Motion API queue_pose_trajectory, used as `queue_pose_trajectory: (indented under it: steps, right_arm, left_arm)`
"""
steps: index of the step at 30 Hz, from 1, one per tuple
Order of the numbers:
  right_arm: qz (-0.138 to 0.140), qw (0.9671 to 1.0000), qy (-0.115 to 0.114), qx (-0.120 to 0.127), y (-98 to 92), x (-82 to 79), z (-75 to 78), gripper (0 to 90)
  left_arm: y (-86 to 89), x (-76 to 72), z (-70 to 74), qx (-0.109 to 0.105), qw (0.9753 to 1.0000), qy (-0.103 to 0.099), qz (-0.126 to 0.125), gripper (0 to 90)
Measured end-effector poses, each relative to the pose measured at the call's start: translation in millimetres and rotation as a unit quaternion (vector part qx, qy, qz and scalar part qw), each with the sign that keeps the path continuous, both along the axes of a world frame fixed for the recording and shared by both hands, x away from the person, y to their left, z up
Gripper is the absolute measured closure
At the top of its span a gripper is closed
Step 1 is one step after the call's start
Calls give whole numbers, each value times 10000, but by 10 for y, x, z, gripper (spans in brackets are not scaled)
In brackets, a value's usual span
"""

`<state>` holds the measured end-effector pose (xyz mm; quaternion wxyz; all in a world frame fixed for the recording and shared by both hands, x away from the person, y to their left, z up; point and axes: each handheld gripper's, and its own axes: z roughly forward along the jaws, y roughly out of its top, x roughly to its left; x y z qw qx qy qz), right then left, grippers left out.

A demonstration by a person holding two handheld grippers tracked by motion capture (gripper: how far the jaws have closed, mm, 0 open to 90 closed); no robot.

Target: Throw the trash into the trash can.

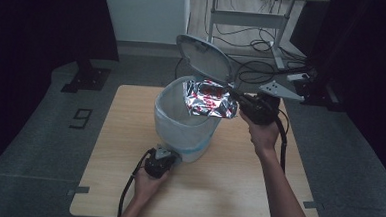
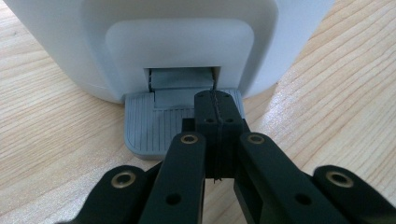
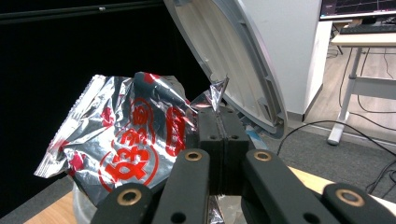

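Both grippers are black; the left gripper [image 2: 215,100] shows two flat linkage bars behind its jaws, each with a brass-ringed screw hole near the jaw end and another further back (plain dark holes sit between them); the right gripper [image 3: 221,116] has the same bars and brass rings; a grey three-cornered plate [image 1: 280,90] sits above its body; a black cable [image 1: 283,143] trails behind it; the forearms are bare, no sleeves.

One bin [image 1: 182,123], one foil bag [image 1: 209,99] — two tongs.
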<state>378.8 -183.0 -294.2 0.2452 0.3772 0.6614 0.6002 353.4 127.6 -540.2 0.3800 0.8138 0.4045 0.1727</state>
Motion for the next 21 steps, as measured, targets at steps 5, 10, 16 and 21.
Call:
queue_pose_trajectory:
  steps: [5, 10, 16, 21]
  right_arm:
    - [-49, 10000, 24, -7, 28, 49, -22, 896]
    - [-82, 10000, 42, -12, 57, 90, -34, 895]
    - [-100, 9999, 40, -51, 91, 116, -45, 895]
    - [-96, 9999, 47, -54, 123, 134, -46, 895]
  left_arm:
    - [0, 0, 0, -2, 10000, 1, 0, 900]
    - [1, 0, -1, -2, 10000, -1, -2, 900]
    - [1, 0, -1, -2, 10000, -4, -2, 900]
    - [4, 1, -2, -4, 10000, -7, -14, 900]
